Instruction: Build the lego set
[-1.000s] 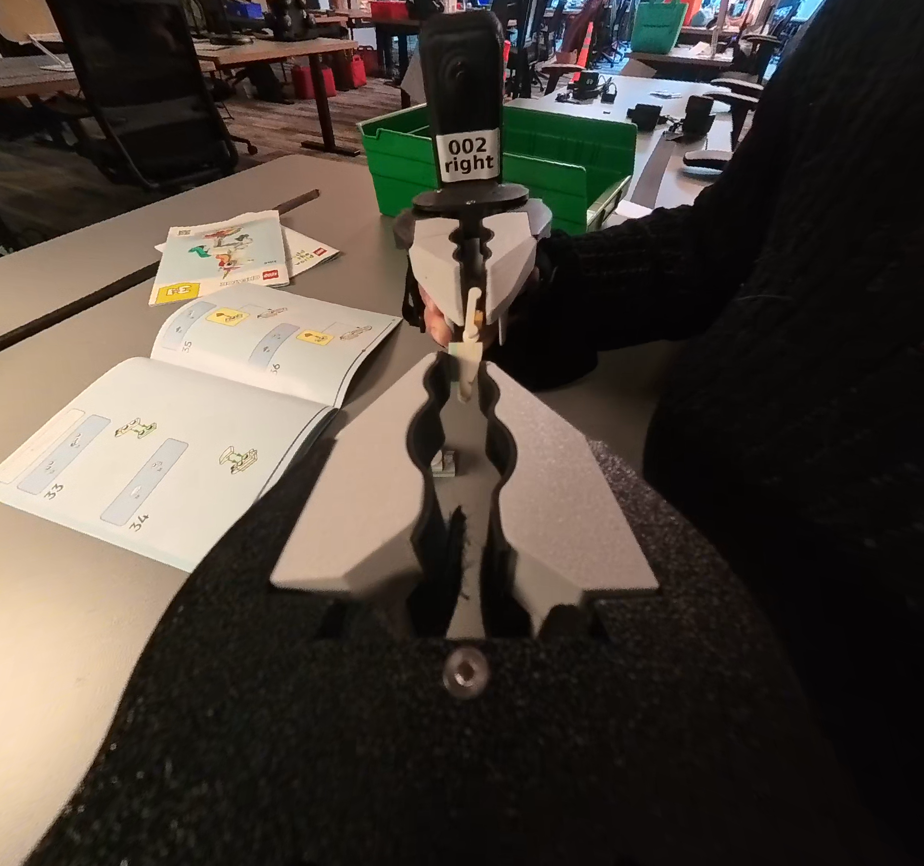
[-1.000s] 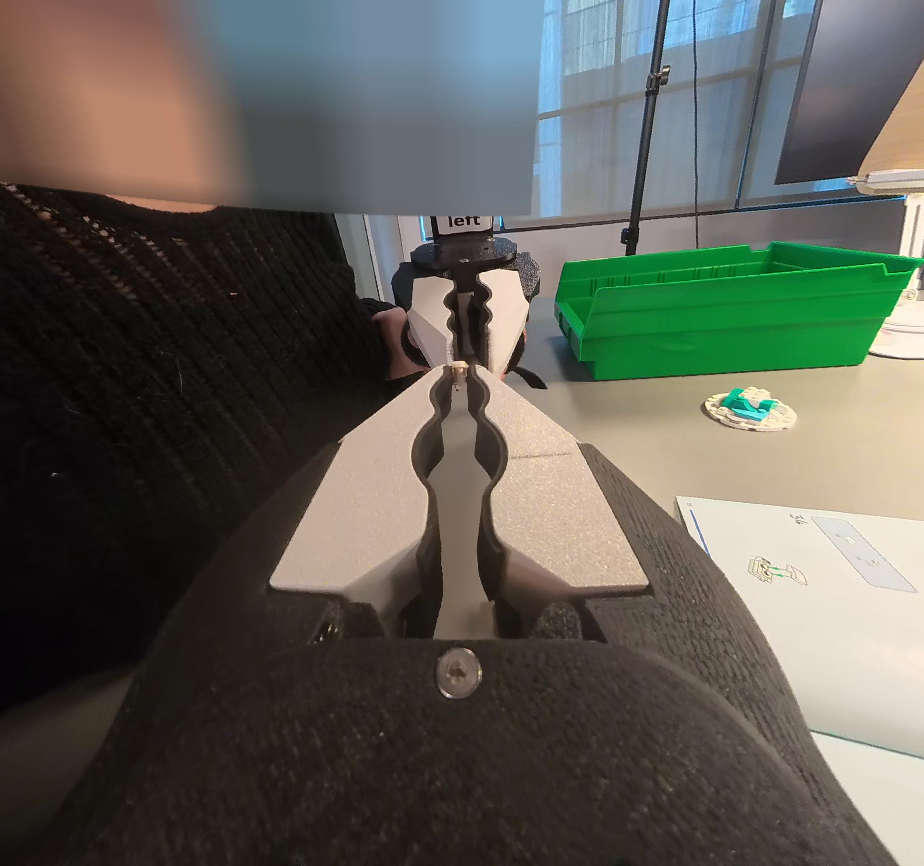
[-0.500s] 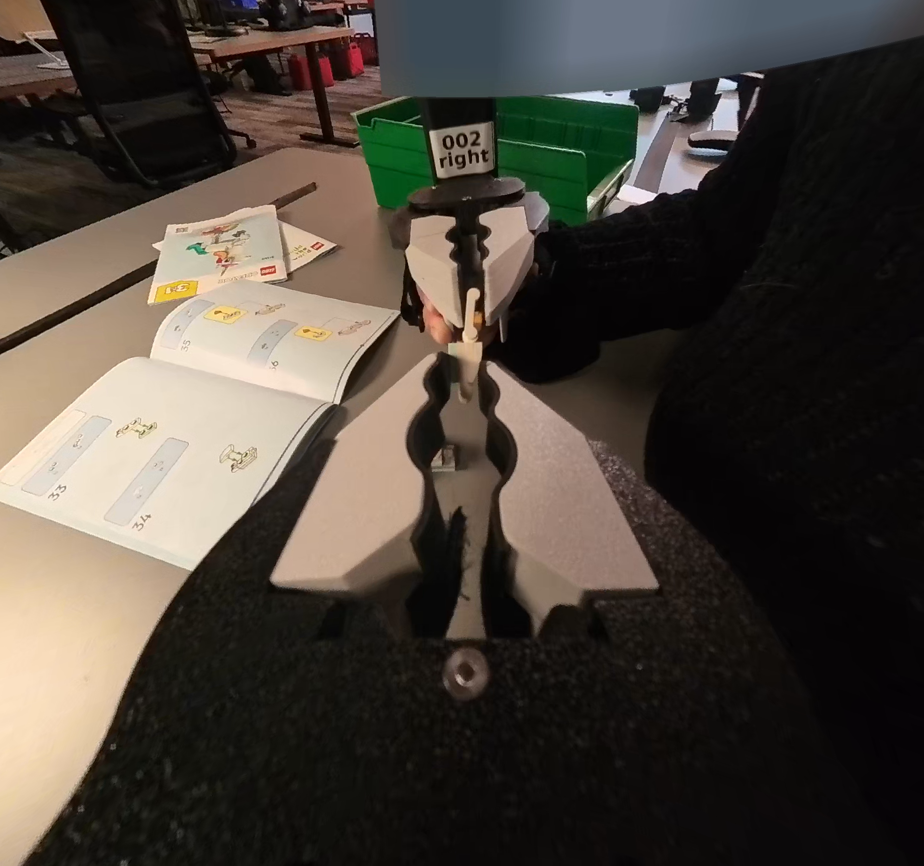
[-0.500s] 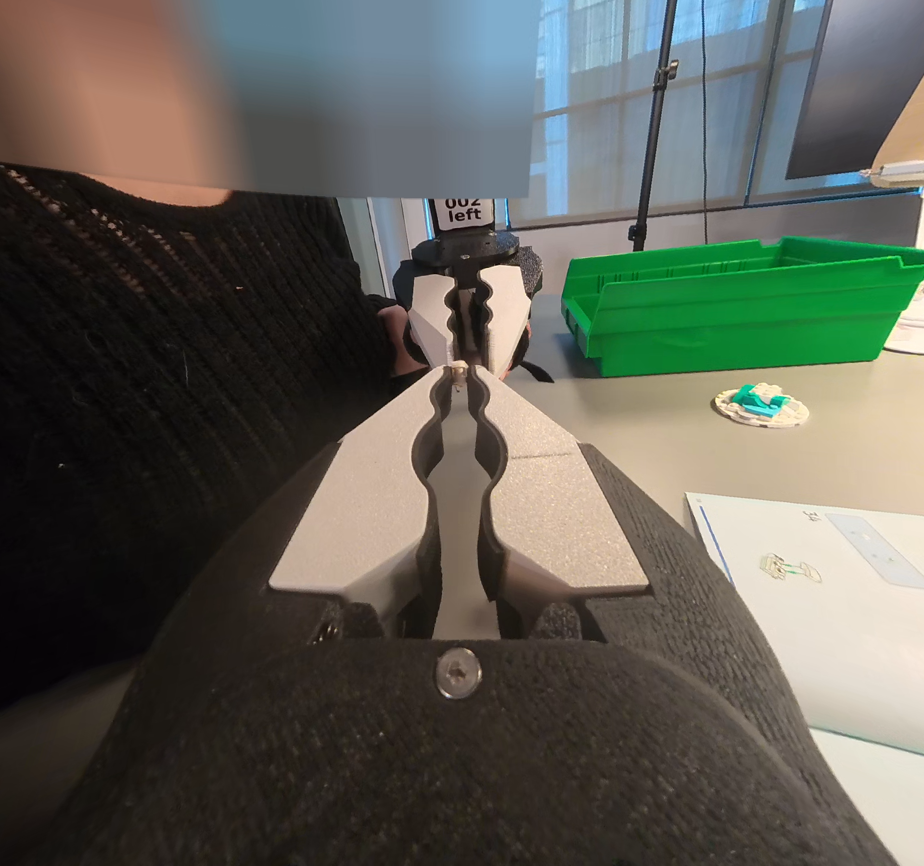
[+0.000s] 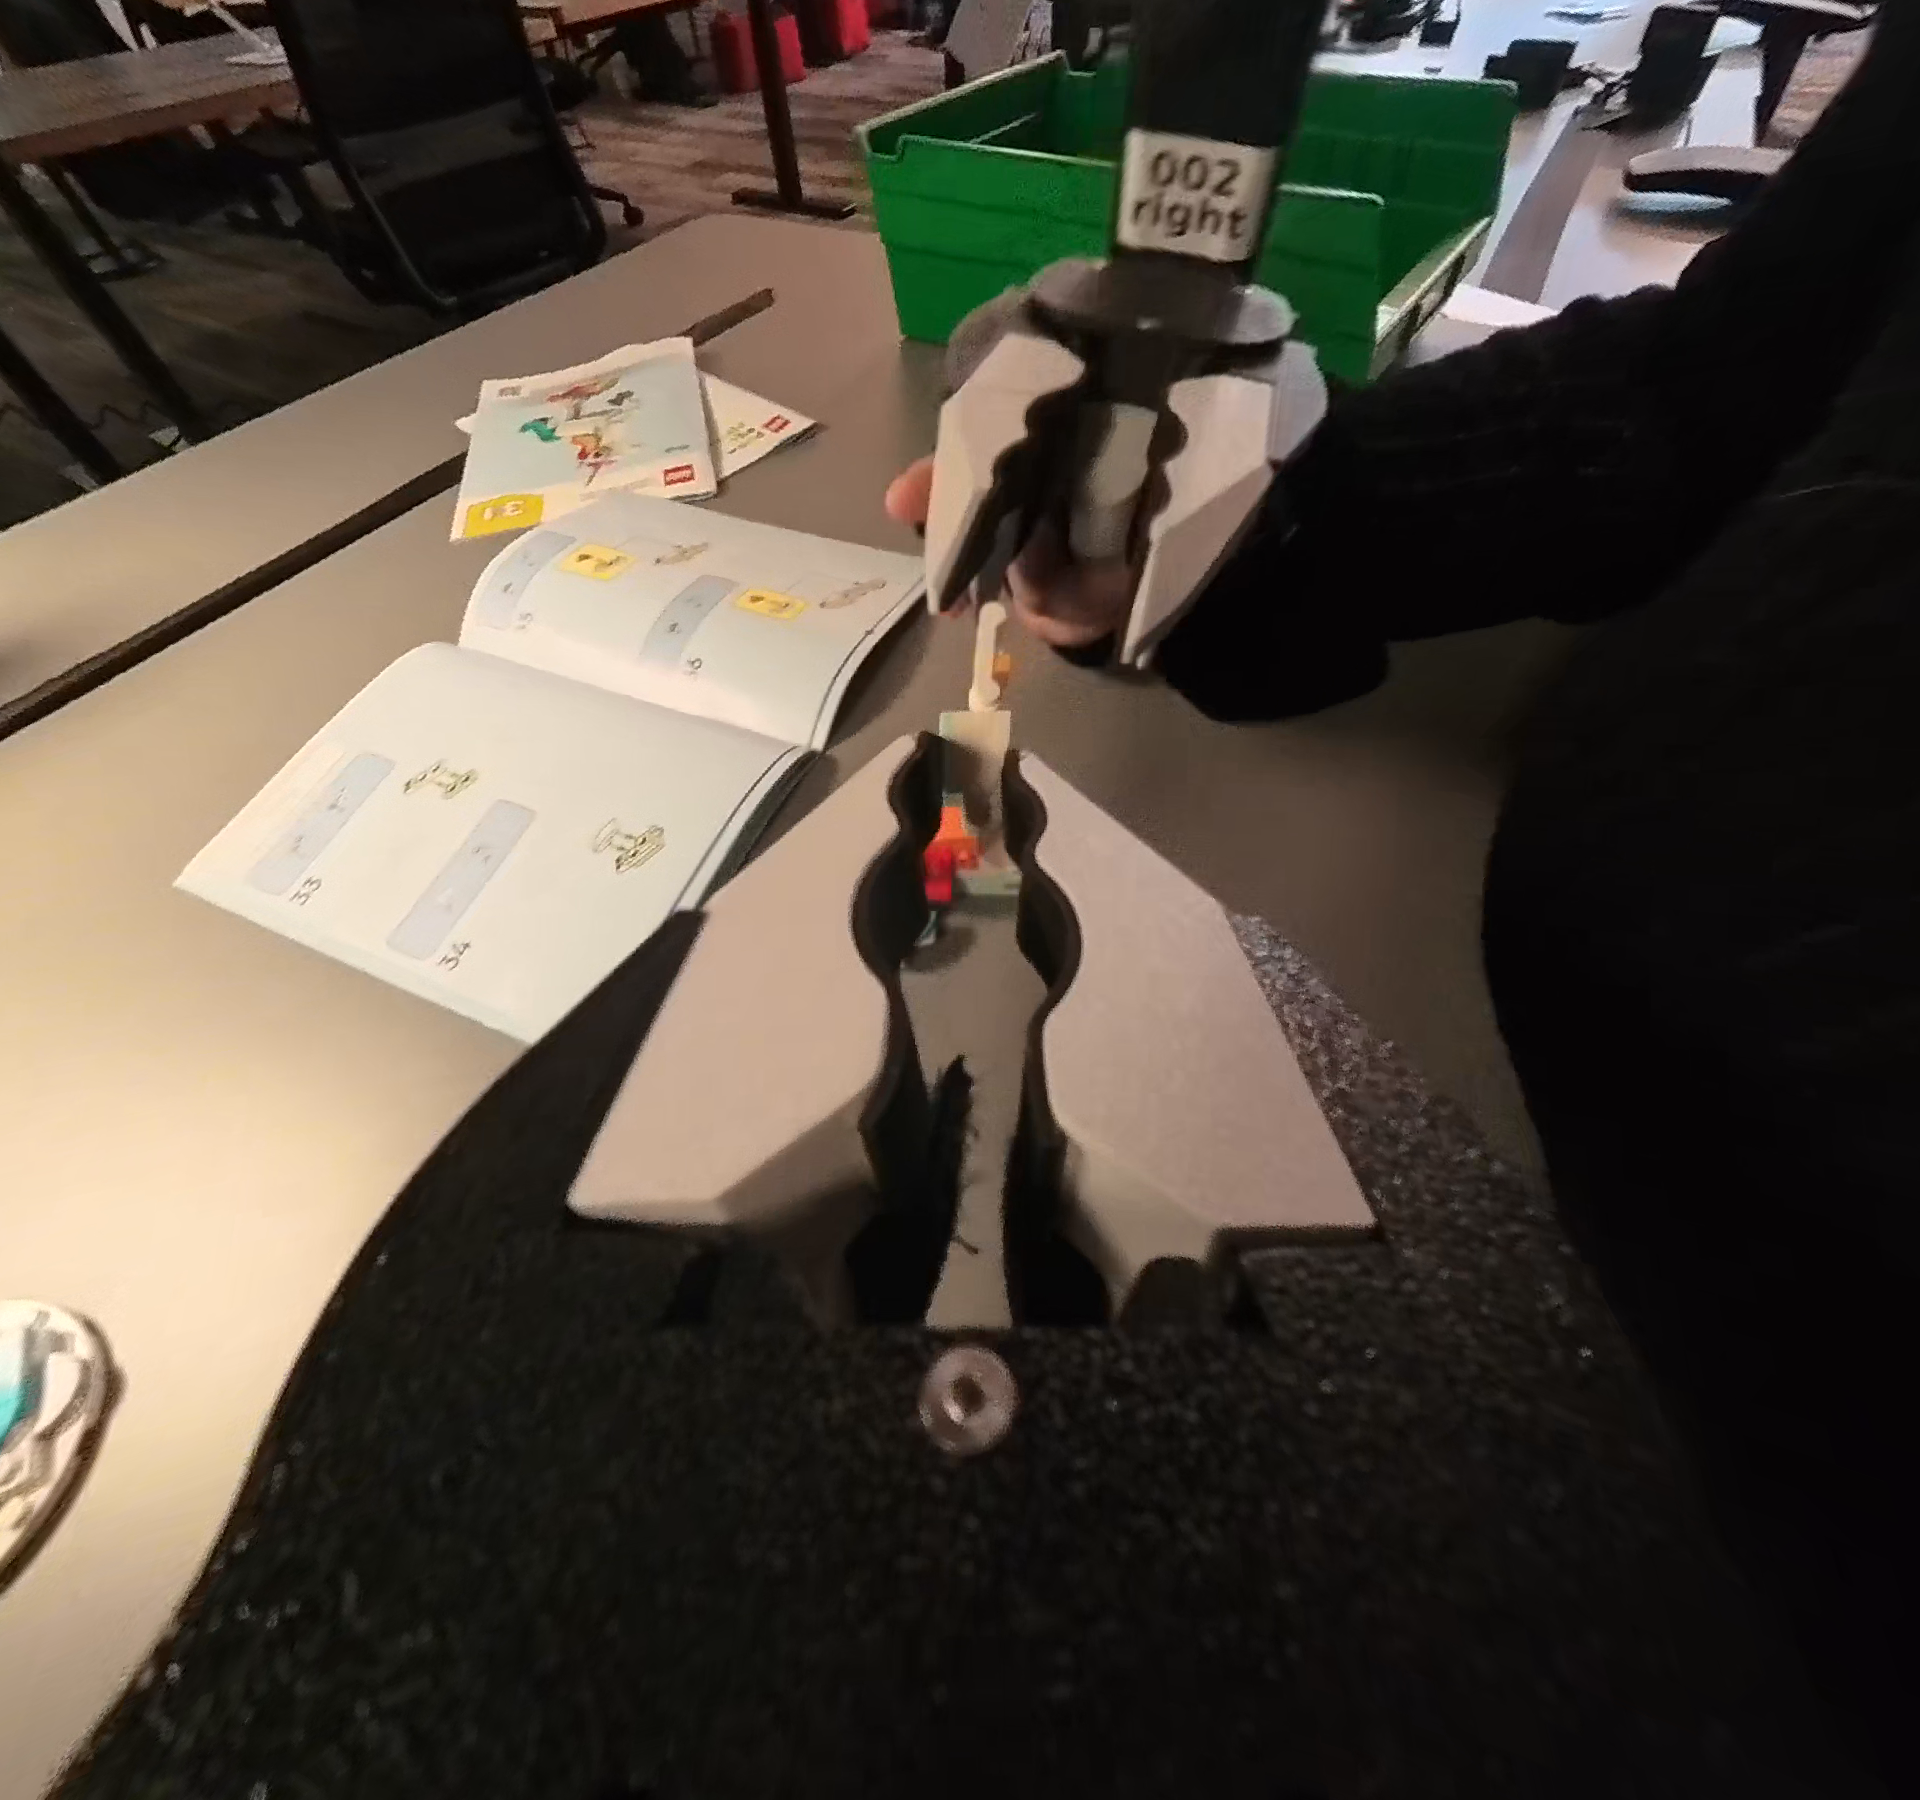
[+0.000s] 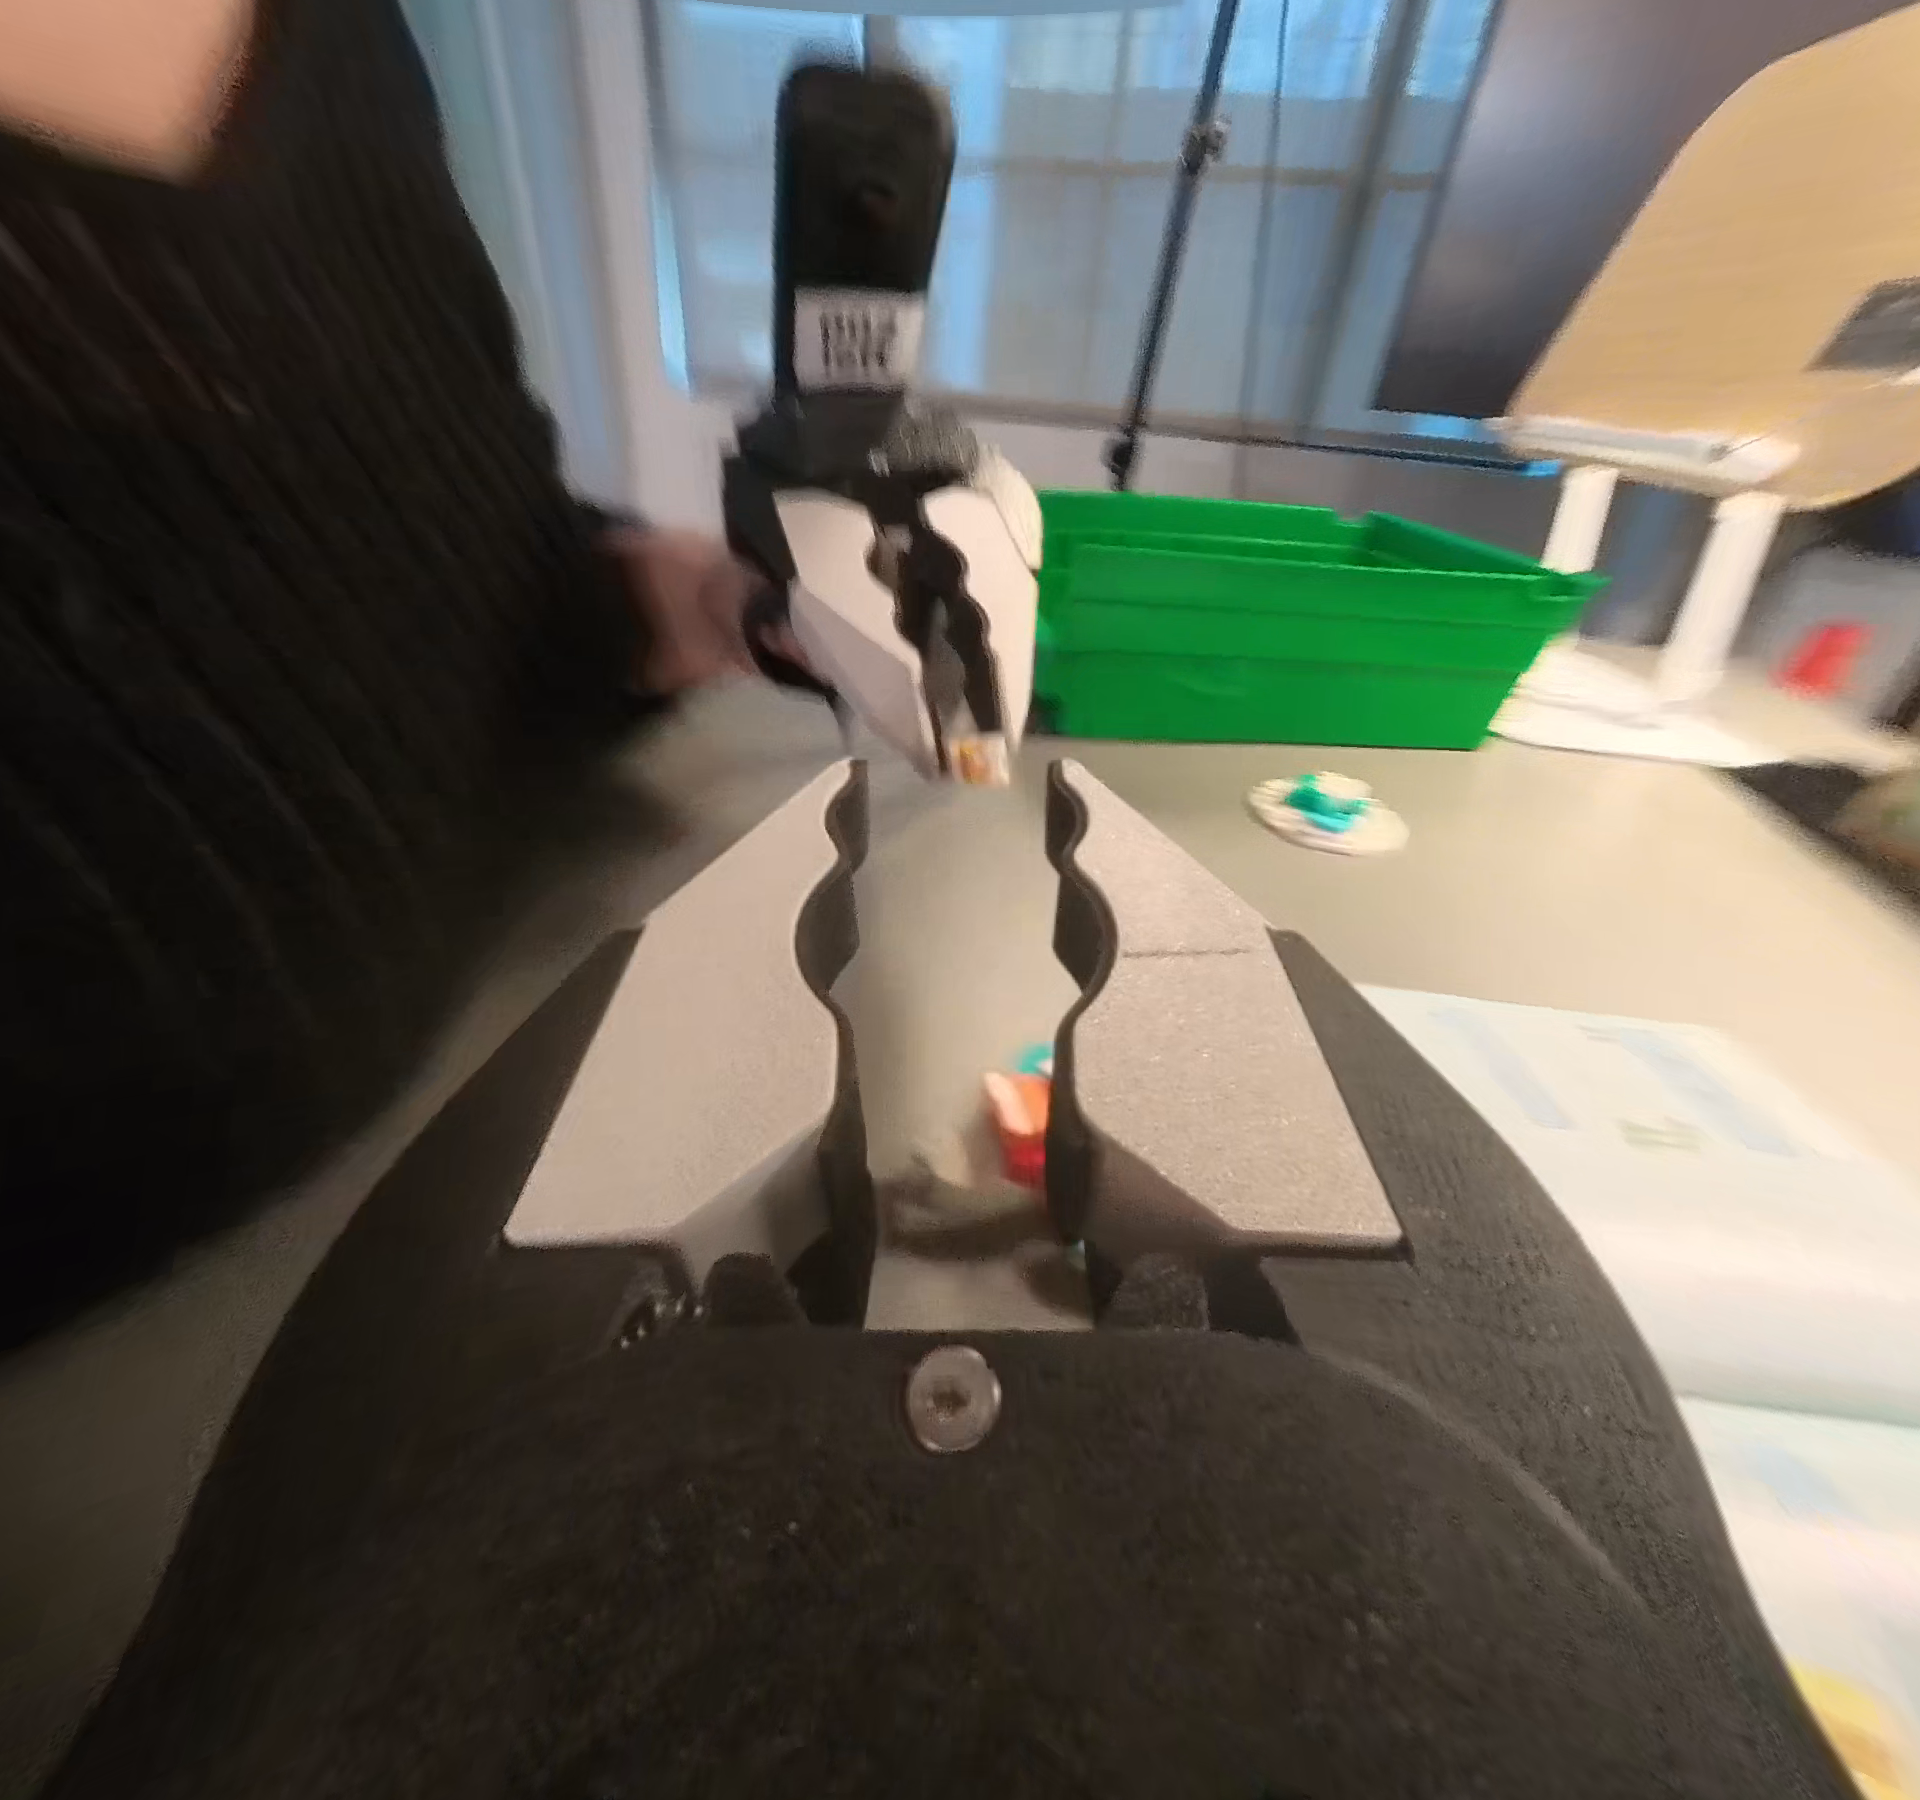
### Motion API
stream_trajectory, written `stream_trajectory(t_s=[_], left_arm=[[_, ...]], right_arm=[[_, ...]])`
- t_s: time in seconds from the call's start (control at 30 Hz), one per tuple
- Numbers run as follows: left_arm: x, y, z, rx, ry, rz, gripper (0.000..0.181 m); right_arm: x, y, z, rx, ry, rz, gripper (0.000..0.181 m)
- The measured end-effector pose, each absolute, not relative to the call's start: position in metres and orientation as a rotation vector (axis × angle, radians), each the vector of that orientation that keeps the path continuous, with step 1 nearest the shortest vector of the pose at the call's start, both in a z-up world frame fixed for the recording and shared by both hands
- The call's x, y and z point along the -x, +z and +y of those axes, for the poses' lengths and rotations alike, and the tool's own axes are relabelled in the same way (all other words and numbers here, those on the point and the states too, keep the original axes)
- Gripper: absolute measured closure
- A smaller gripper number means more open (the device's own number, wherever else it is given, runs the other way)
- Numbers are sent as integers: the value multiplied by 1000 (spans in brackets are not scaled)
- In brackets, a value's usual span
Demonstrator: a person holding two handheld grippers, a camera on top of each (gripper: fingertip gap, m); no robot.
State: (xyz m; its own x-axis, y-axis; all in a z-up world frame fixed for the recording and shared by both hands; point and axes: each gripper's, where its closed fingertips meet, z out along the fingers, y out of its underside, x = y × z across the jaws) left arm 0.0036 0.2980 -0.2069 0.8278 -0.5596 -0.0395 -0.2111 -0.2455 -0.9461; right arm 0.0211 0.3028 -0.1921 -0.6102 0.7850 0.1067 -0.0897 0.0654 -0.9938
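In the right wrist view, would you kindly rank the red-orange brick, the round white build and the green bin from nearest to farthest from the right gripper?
Measured from the right gripper:
1. The red-orange brick, on the table, seen between its open fingers, toward the right one.
2. The round white build, on the table, ahead and to the right.
3. The green bin, at the back, behind the left gripper.

Dim interior on the left wrist view; backlit, motion-blurred right wrist view.

Daylight enters through the tall paned windows (image 6: 1049, 140) at 12 o'clock, silhouetting the black knitted sleeve (image 6: 239, 607). Heavy smear blurs the green plastic bin (image 6: 1299, 638) at 3 o'clock; the grey matte tabletop (image 5: 260, 1075) shows soft sheen. Wide-angle bending at edges.
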Motion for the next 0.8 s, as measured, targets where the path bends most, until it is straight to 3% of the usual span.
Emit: stream_trajectory(t_s=[0.13,0.47,0.73,0.8], left_arm=[[6,-212,298,1855,-257,632,173],[-1,-224,295,1849,-105,812,173],[-3,-218,295,1817,-159,790,171],[1,-211,296,1759,-91,790,156]], right_arm=[[-16,-204,297,601,1343,-1734,148],[-8,-215,298,651,1287,-1770,168],[-11,-211,296,794,1524,-1776,177],[-8,-204,301,914,1677,-1705,177]])
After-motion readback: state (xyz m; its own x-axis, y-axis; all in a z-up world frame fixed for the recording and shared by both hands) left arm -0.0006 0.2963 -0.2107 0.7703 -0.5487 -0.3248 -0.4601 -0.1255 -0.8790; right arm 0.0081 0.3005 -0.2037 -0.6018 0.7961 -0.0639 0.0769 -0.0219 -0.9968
